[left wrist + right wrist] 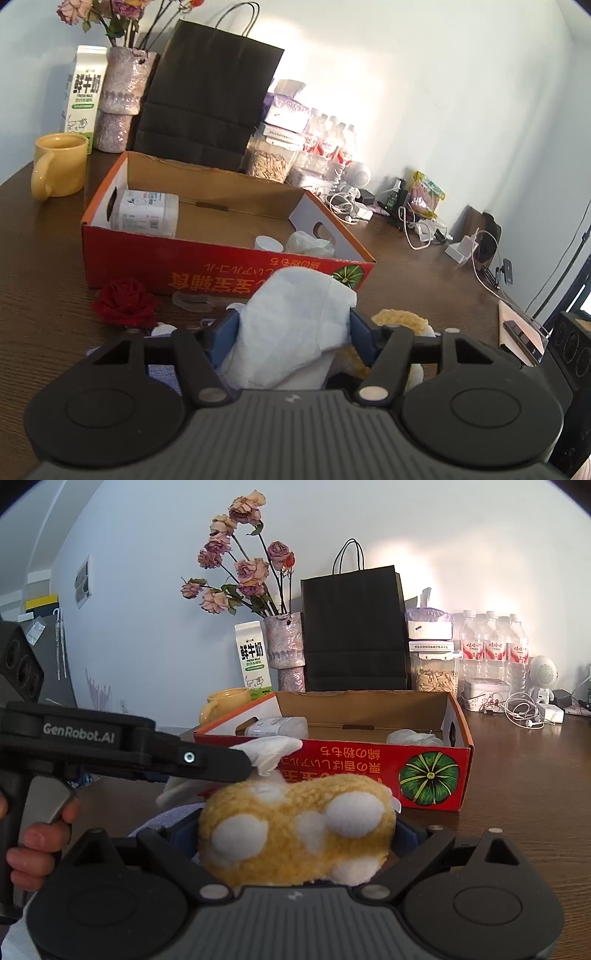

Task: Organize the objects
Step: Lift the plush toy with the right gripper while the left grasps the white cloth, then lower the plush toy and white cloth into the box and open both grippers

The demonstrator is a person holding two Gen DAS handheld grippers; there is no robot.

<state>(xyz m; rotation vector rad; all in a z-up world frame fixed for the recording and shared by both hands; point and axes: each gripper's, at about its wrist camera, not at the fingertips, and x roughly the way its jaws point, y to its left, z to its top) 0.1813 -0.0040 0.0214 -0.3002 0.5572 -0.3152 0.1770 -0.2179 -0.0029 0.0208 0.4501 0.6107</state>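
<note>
A dark brown wood-grain tabletop [406,266] runs back to a plain pale wall [461,92], where warm light pools behind the clutter. Near its front sits a shallow red cardboard box [229,266] with yellow lettering and a green pumpkin print, open at the top; inside lie a white labelled bottle [147,214] on its side at one end and a small white cap [266,243] beside a crumpled clear wrapper [310,242] at the other.

The left tongs [293,328] have their blue pads pressed on a crumpled white tissue [295,325], held just in front of the box's near wall. The right tongs [295,834] are closed around a fluffy yellow plush toy with white spots [295,827], also just short of the box. Fingers [37,842] curl round the left tool's trigger in the right wrist view.

On the tabletop by the box lie a red fabric rose [123,301] and a clear plastic strip [194,301]. Behind it stand a yellow mug [61,162], a white milk carton [83,96], a mottled lilac vase of dried roses [122,92], a black paper bag [207,96], a clear jar of seeds [267,160] and a row of water bottles [328,140]. Cables and chargers [421,221] trail along the wall.
</note>
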